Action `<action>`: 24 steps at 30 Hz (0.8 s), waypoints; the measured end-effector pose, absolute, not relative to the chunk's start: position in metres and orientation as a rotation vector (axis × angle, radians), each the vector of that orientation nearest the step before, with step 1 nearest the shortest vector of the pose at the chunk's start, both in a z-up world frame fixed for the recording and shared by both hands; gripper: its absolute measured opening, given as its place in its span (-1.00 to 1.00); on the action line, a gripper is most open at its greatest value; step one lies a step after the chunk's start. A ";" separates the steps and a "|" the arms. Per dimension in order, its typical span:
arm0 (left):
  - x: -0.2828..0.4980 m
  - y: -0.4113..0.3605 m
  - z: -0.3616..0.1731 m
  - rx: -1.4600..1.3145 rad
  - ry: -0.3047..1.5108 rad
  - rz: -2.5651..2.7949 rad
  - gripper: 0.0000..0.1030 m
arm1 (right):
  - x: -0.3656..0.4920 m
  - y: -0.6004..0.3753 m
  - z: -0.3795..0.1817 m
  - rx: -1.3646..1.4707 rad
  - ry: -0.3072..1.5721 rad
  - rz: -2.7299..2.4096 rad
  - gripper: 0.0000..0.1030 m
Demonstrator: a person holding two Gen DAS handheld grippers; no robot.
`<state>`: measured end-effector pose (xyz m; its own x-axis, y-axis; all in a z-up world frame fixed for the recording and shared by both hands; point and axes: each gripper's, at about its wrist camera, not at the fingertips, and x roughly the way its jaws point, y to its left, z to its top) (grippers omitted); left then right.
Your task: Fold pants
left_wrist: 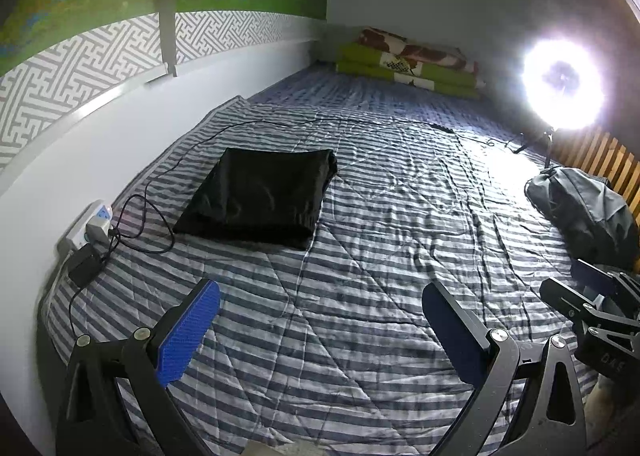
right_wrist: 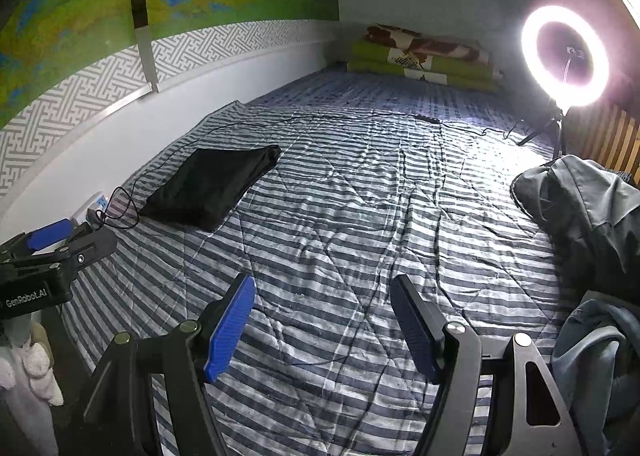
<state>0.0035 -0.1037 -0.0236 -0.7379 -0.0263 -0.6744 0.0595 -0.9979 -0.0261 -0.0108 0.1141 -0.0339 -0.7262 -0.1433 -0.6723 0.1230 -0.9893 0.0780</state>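
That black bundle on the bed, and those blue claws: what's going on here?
A person holds a two-finger gripper in each hand to fold pants. The black pants lie folded into a neat rectangle on the striped quilt, near the wall. The left gripper and right gripper are both open, hold nothing and hover over bare quilt, apart from the pants. A heap of grey clothes waits at the right edge.

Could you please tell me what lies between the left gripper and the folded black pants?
Only bare striped quilt lies between the left gripper and the black pants, seen in the left wrist view.
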 end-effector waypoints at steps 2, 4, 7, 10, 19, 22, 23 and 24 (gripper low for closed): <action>0.003 -0.102 -0.024 1.122 0.067 -2.884 0.99 | -0.011 0.115 -0.034 1.091 -0.044 -2.792 0.30; 0.002 -0.101 -0.025 1.126 0.067 -2.882 0.99 | -0.011 0.116 -0.034 1.094 -0.050 -2.790 0.30; 0.002 -0.101 -0.025 1.127 0.064 -2.883 0.99 | -0.011 0.116 -0.035 1.097 -0.052 -2.789 0.30; 0.001 -0.098 -0.026 1.128 0.055 -2.883 0.99 | -0.012 0.118 -0.035 1.101 -0.057 -2.784 0.30; 0.001 -0.097 -0.026 1.125 0.054 -2.880 0.99 | -0.011 0.118 -0.035 1.100 -0.058 -2.784 0.30; 0.001 -0.097 -0.026 1.127 0.050 -2.879 0.99 | -0.010 0.118 -0.035 1.101 -0.057 -2.782 0.30; 0.000 -0.097 -0.026 1.126 0.051 -2.879 0.99 | -0.011 0.118 -0.035 1.102 -0.056 -2.783 0.30; 0.000 -0.097 -0.026 1.126 0.052 -2.878 0.99 | -0.011 0.118 -0.035 1.103 -0.054 -2.783 0.30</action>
<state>0.0003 -0.0969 -0.0257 -0.7334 -0.0347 -0.6789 0.0593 -0.9982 -0.0129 -0.0105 0.1184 -0.0350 -0.7191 -0.1499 -0.6785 0.1232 -0.9885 0.0877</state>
